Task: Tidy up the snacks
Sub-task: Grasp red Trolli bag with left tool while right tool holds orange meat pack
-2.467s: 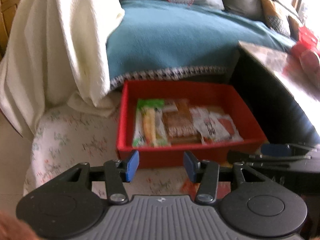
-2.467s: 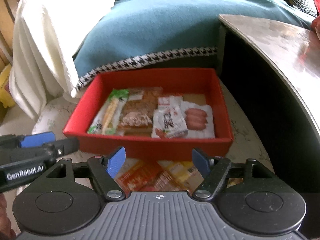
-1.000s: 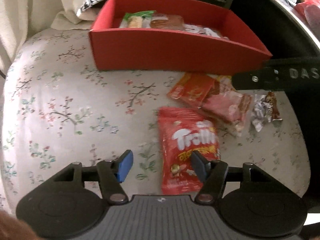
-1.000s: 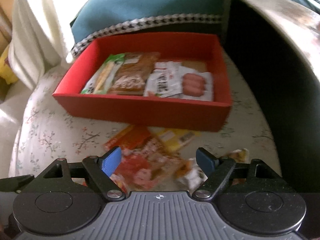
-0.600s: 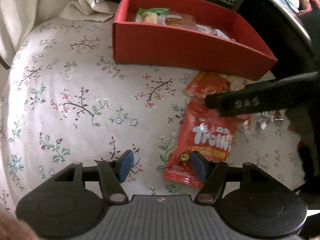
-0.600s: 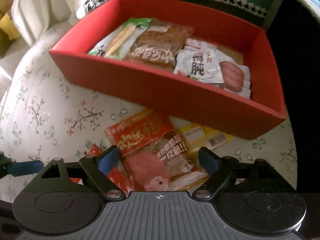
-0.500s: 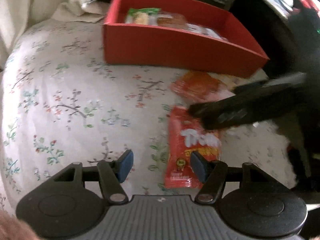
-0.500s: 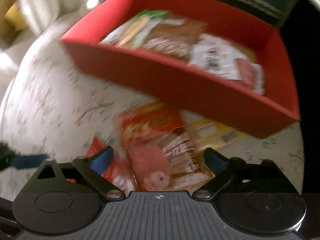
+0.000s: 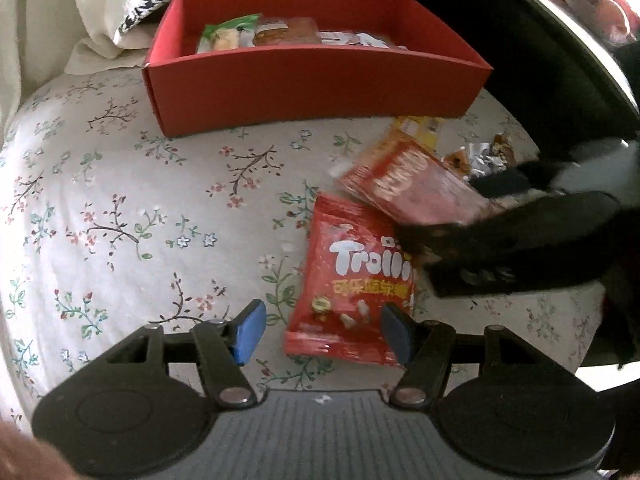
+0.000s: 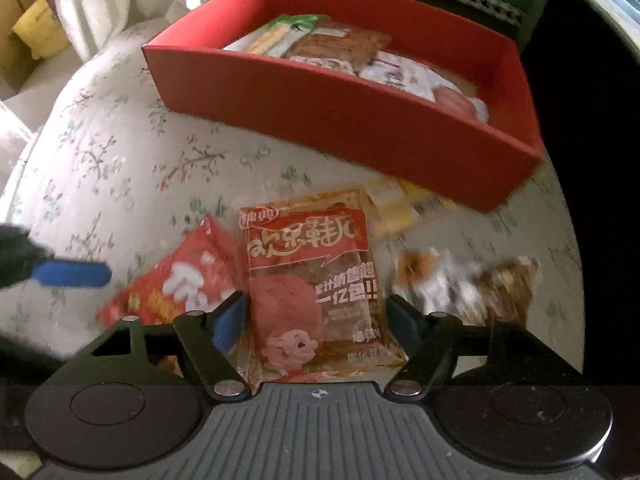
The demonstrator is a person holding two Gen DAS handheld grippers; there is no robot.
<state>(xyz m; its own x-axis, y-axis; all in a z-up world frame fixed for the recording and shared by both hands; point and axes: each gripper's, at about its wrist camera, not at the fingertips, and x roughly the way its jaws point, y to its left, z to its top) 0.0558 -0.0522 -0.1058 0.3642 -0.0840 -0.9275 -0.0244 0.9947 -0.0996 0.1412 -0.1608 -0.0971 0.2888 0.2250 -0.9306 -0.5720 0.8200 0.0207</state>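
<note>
Glossy snack packets (image 9: 356,280), matt, perhaps cardboard box (image 9: 312,88)

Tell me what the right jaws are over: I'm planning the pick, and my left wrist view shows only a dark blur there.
Observer: The right gripper straddles the cartoon-child packet; its jaws have just been closing with the packet between them. Whether the pads press it, I can't tell.
Operator: Room left in the box?
Observer: Yes, the red box shows bare floor at its right end, behind the sausage packet.
</note>
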